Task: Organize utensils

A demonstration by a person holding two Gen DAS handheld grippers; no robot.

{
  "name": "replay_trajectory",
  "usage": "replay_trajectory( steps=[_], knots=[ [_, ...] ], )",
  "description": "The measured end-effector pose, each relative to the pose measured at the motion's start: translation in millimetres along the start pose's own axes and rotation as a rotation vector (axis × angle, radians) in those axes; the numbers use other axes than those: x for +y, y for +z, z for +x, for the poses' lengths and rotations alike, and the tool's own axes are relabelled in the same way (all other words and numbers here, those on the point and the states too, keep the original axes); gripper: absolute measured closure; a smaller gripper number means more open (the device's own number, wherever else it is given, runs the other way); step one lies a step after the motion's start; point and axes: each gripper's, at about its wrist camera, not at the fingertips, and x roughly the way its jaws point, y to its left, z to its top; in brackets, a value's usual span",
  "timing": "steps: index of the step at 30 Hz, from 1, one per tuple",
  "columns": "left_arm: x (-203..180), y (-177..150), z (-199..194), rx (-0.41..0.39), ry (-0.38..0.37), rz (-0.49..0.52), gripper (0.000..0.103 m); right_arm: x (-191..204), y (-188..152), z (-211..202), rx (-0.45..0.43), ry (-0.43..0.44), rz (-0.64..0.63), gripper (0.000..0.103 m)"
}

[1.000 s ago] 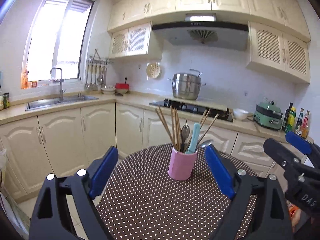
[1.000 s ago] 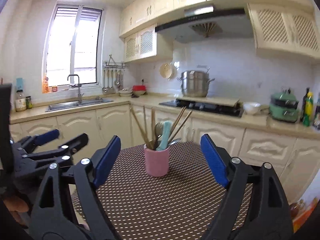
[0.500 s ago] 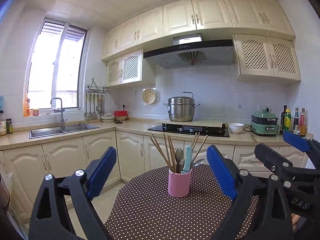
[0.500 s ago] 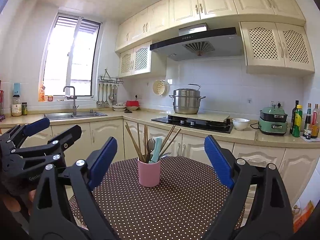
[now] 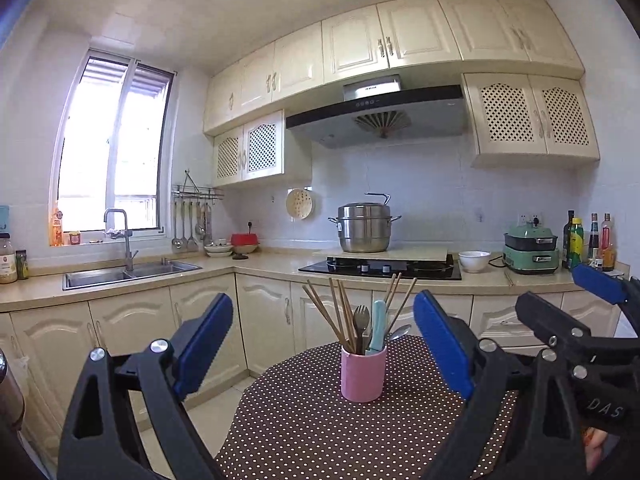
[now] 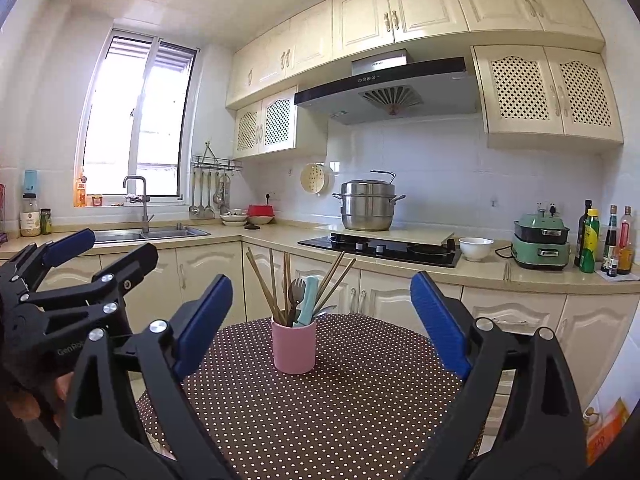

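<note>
Bare tablecloth [image 6: 320, 408] around pink cup [image 6: 293, 346]

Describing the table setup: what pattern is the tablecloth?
The tablecloth is dark brown with small white polka dots, seen best in the right wrist view.

Left gripper [image 5: 323, 346]: held level, blue-padded jaws spread wide, nothing gripped between them. Right gripper [image 6: 321, 320]: held level just beside it on the right, jaws spread wide, nothing gripped. A fingertip [image 5: 596, 446] is glimpsed at the right handle.
</note>
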Motion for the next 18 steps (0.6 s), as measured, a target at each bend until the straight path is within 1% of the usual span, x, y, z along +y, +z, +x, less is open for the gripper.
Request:
replay_trajectory(
  steps=[4,11,18],
  knots=[
    [1.4,-1.1,0.5,0.007,-0.006,-0.008,0.013,-1.5,-0.3,-0.8,0.001,0.0,0.003,0.014],
    [7.9,-2.3,3.2,0.007,0.016,-0.023,0.013,-2.3,-1.4,1.2,0.012,0.004,0.007,0.013],
    [5.4,-5.8,3.0,0.008,0.023,-0.005,0.013,-0.7,-2.1,2.7,0.024,0.004,-0.006,0.013]
  ],
)
